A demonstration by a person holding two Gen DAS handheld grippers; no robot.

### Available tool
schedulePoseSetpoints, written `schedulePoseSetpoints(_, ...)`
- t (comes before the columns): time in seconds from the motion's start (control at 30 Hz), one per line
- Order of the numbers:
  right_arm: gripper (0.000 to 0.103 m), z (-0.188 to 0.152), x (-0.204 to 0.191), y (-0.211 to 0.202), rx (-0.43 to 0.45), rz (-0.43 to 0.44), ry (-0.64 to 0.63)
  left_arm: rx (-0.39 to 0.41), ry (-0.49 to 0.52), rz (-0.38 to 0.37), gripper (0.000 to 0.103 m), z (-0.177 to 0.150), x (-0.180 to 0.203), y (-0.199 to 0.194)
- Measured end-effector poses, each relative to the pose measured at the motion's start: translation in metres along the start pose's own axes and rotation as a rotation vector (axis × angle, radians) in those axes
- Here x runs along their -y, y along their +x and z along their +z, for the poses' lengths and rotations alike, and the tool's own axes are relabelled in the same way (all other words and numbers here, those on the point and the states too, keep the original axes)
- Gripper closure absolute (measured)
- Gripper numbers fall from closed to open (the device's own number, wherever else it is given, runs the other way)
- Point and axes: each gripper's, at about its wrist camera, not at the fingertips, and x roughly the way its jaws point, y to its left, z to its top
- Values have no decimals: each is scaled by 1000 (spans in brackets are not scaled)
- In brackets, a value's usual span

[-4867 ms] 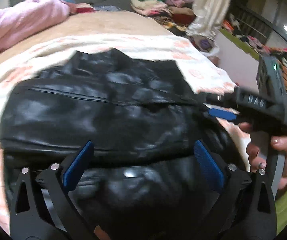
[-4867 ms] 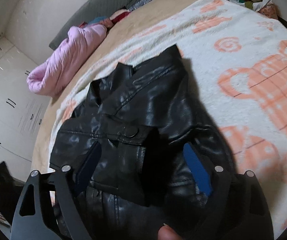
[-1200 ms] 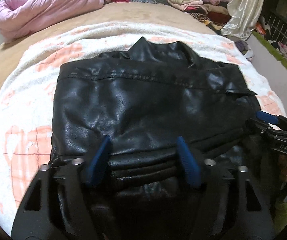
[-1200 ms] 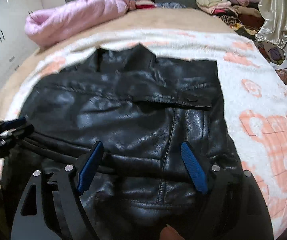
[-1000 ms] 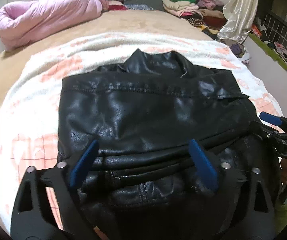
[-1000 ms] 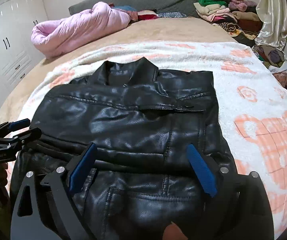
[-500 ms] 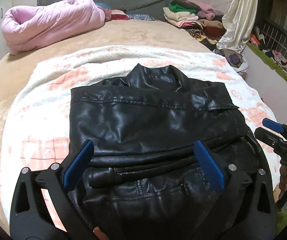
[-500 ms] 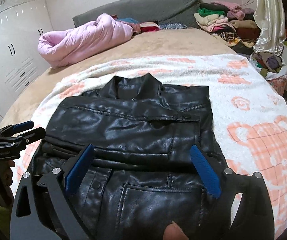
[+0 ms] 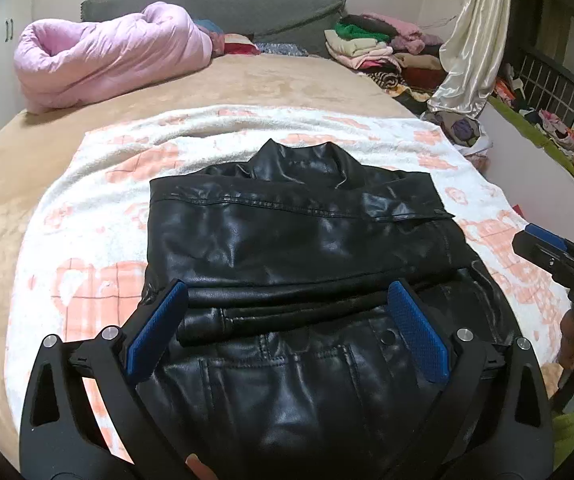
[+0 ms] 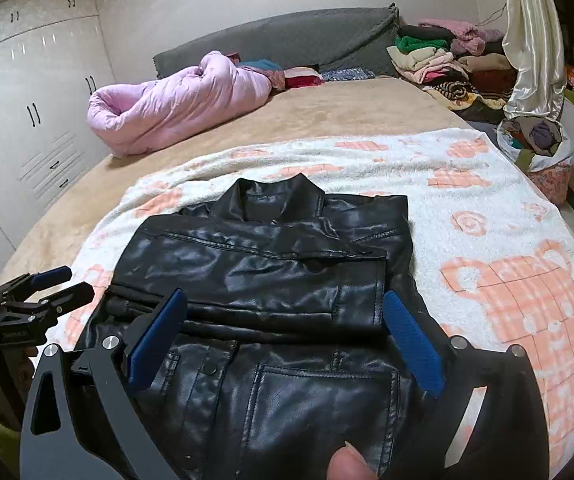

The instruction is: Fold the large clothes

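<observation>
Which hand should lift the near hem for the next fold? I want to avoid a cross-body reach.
Neither clearly; probably both. The left gripper and right gripper each hang with jaws open and empty above the near half of the shiny black leather jacket, one toward each side.

Around my folded black jacket [image 9: 299, 240] the white-and-orange blanket [image 9: 87, 216] lies bare on both sides and beyond the collar, and so does the tan bedspread [image 10: 347, 112] farther out. At the head of the bed a pink quilt [image 10: 175, 104] and a stack of folded clothes [image 10: 443, 60] block the way. My left gripper [image 9: 287, 328] and right gripper [image 10: 283, 332] hang wide above the jacket, nothing between the pads.
</observation>
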Motion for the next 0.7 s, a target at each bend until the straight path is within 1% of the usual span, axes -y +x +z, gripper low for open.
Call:
schedulePoseSetpoints(0.1,5,-2,-3,-7,6,9,-14,5,0,7,10,-5,2,-7)
schedulePoseSetpoints(0.43,5,-16,-3,-26,11,20,-26,-14,3,48,10,-24,4,-20)
schedulePoseSetpoints(0.7,5,-40,7,-38,-18,10,-42,-41,10,81,10,-39,4,-24)
